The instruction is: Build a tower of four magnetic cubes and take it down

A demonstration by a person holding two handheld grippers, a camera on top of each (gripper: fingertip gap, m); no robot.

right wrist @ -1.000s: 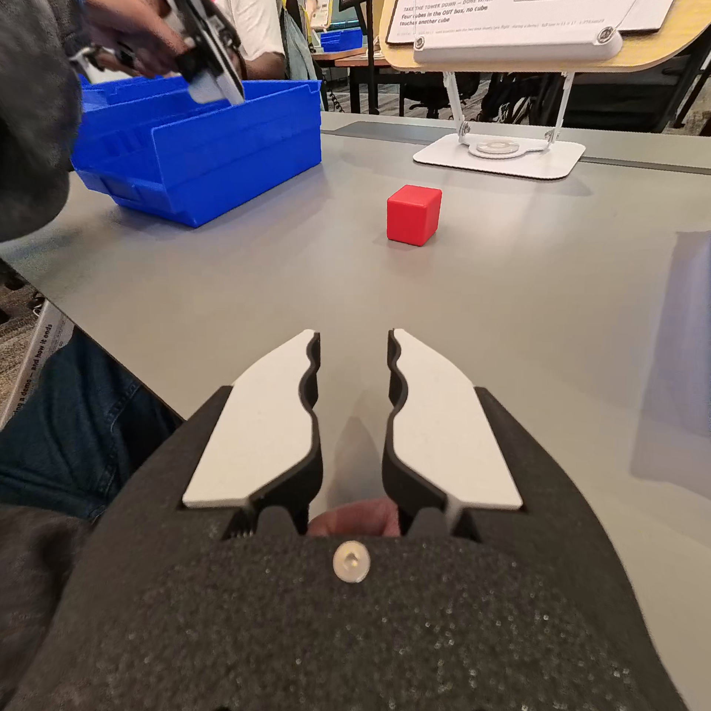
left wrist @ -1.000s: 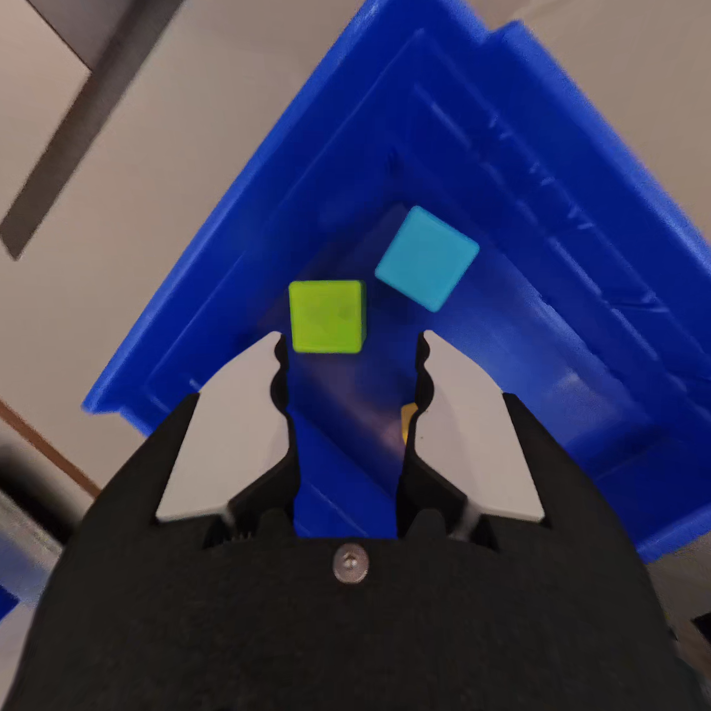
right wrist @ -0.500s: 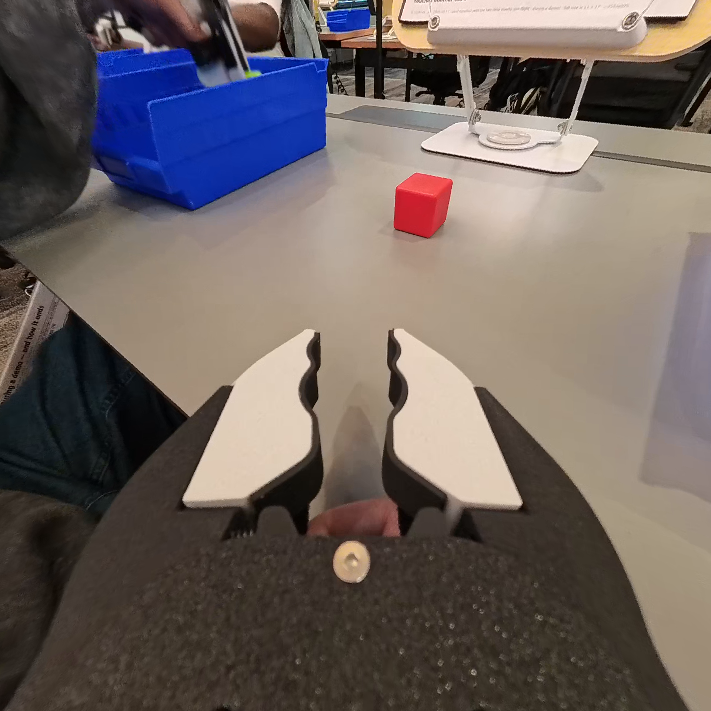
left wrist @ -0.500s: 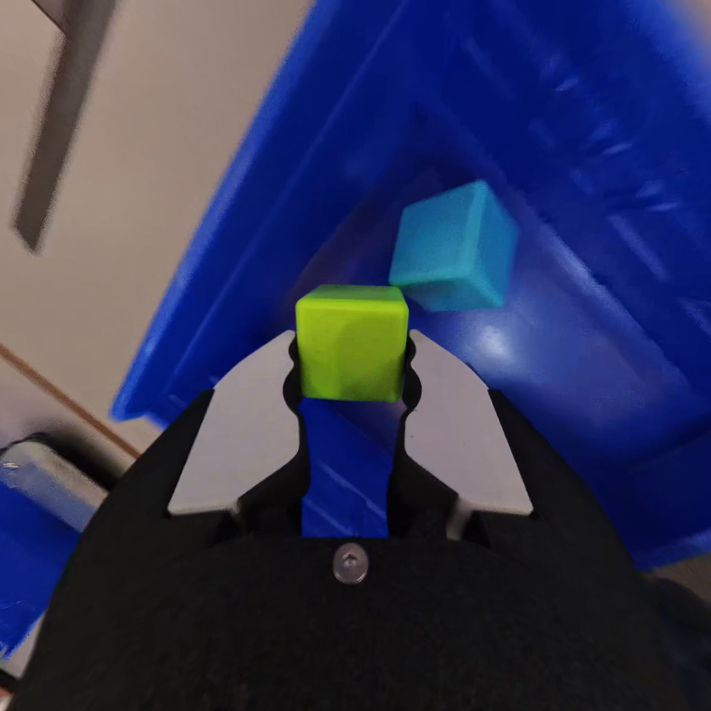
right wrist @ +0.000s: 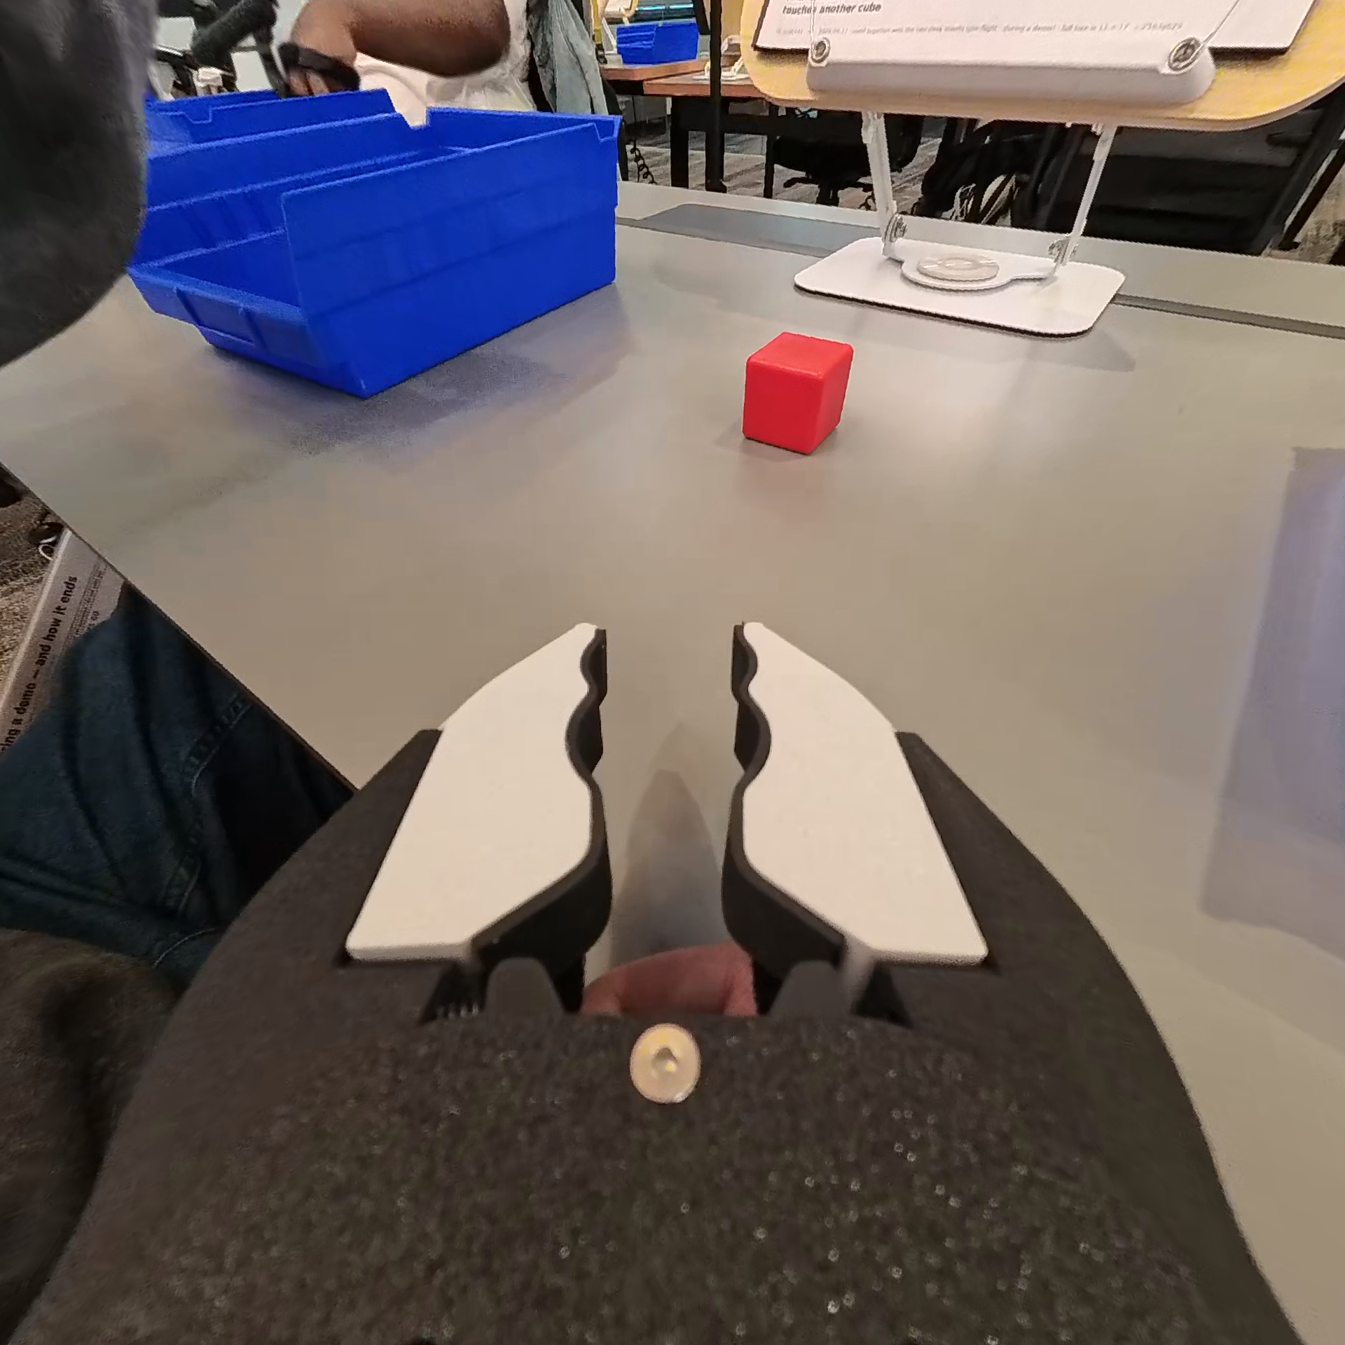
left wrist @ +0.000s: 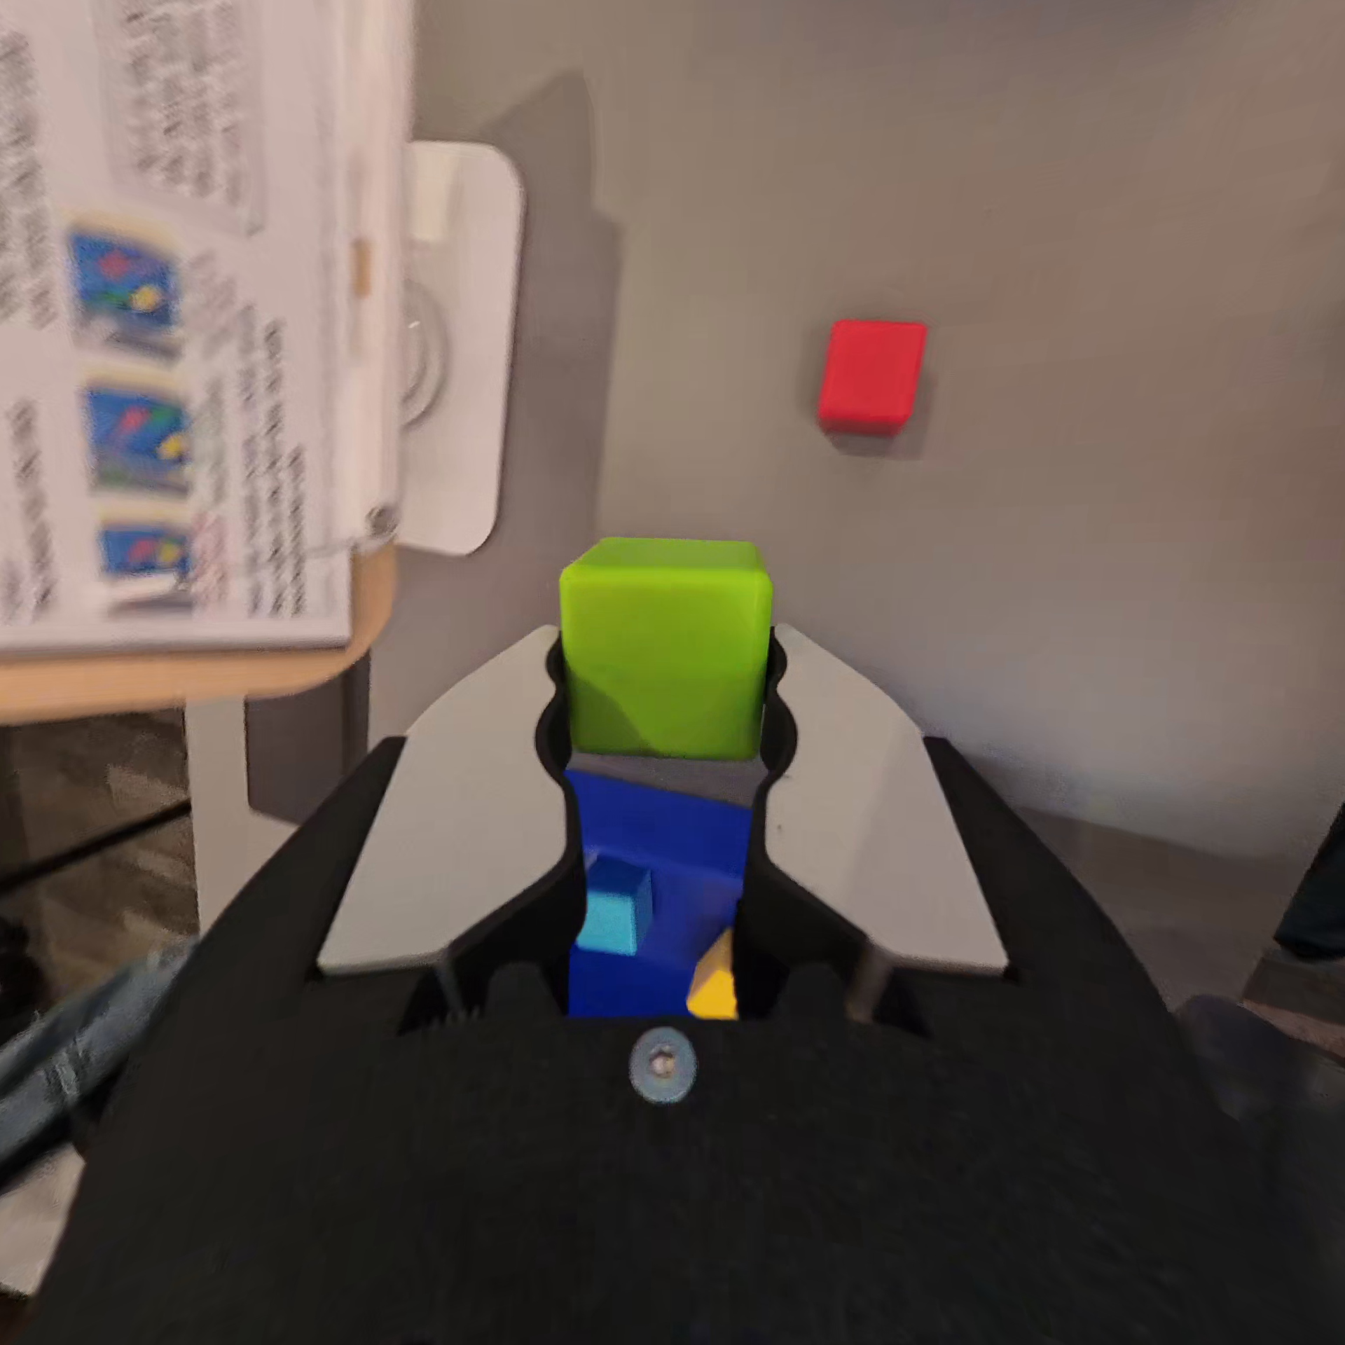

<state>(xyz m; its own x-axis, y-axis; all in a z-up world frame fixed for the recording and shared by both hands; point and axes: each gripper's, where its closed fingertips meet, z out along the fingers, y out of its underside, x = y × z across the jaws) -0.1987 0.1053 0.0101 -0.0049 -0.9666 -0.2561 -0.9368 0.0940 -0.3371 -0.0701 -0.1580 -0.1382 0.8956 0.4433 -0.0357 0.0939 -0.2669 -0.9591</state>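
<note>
The left gripper [left wrist: 664,673] pinches a lime-green plastic cube [left wrist: 664,648] only at its fingertips, mid-frame; it could twist loose or snap crooked onto the red cube [left wrist: 871,378], upper right. The right gripper [right wrist: 668,673] sits parted and empty.

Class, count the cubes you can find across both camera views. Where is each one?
4. Green cube held in the left gripper; red cube on the table; light blue cube and yellow cube in the blue bin. Others may be hidden.

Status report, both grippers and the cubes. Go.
Left gripper shut on green cube, above blue bin. Right gripper open, empty, low over table. Red cube alone on table, path to it unobstructed.
</note>
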